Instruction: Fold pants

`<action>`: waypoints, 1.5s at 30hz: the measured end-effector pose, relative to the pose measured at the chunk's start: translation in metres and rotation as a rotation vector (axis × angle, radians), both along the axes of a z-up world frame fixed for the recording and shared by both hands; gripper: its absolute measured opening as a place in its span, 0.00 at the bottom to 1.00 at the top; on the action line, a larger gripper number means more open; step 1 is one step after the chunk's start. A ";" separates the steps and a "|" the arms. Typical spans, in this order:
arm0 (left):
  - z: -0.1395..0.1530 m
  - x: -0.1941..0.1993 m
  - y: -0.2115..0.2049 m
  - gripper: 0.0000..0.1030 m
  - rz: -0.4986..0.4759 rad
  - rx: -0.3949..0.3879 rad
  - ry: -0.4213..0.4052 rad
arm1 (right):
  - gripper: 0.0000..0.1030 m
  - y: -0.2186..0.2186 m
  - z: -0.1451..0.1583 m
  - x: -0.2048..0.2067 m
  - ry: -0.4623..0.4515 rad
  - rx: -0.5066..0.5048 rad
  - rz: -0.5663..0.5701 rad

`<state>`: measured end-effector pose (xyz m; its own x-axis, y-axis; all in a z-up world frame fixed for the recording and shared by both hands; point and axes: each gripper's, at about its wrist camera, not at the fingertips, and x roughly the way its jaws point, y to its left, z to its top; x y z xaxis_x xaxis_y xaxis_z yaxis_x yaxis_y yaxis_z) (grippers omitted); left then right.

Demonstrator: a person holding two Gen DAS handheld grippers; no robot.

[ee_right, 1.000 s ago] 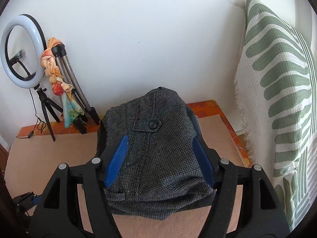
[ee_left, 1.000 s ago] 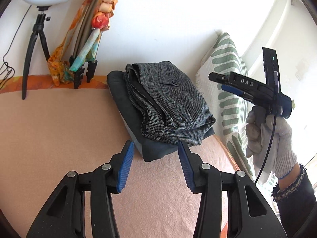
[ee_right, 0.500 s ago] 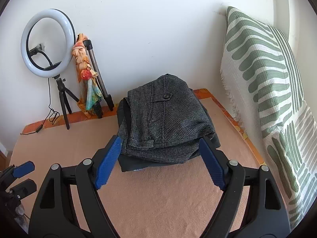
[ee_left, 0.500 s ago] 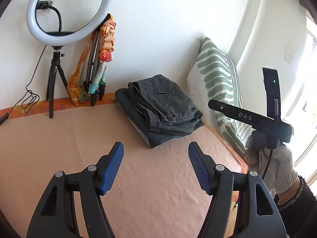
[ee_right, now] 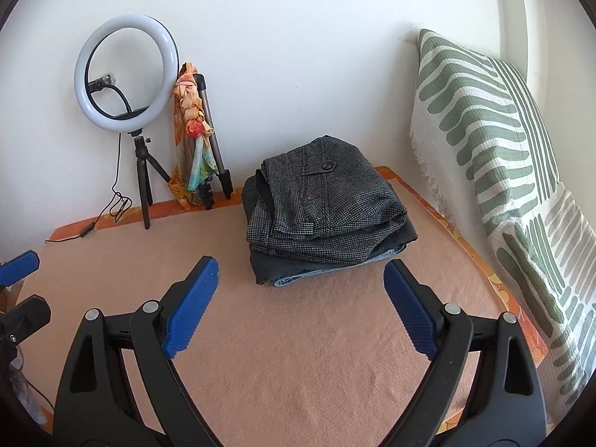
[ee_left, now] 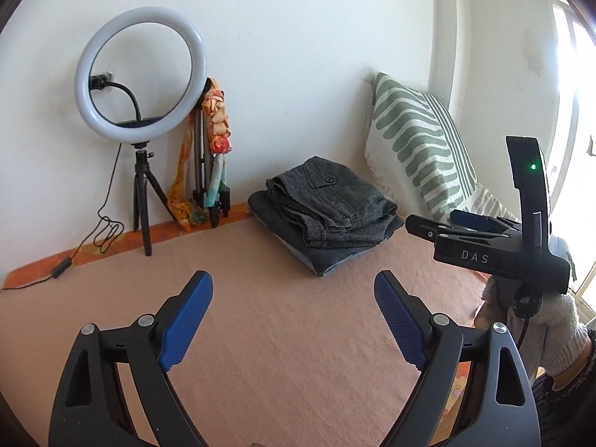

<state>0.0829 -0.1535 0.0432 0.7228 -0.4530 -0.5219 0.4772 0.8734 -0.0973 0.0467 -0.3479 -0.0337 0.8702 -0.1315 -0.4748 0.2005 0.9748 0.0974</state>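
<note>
Both my claws wide and empty, folded pants stacked at the far end of the mat.

My left gripper (ee_left: 294, 287) and right gripper (ee_right: 301, 272) have just been opening, jaws now spread wide, nothing between them, only the peach blanket (ee_right: 298, 354) below. Grey checked pants (ee_right: 327, 201) lie folded, pocket button up, on top of a darker folded garment (ee_right: 294, 270), near the wall, just beside the green-striped cushion (ee_right: 484, 130). Both grippers are clear of the pile. My gloved right hand (ee_left: 551, 327) shows in the left view, gripping its handle. Ring light (ee_left: 139, 74) on a tripod and a scarf-draped stand (ee_left: 212, 156) stand left of the pile, against the wall.
</note>
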 end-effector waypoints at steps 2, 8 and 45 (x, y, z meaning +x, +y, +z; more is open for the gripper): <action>0.000 -0.003 0.002 0.86 0.016 0.003 -0.017 | 0.90 0.004 -0.005 -0.003 -0.004 -0.006 0.001; -0.003 -0.005 0.006 0.87 0.064 0.014 -0.032 | 0.91 0.009 -0.021 -0.009 0.007 -0.009 0.011; -0.023 -0.007 0.006 1.00 0.077 0.070 -0.004 | 0.92 0.005 -0.034 -0.007 -0.002 0.023 0.003</action>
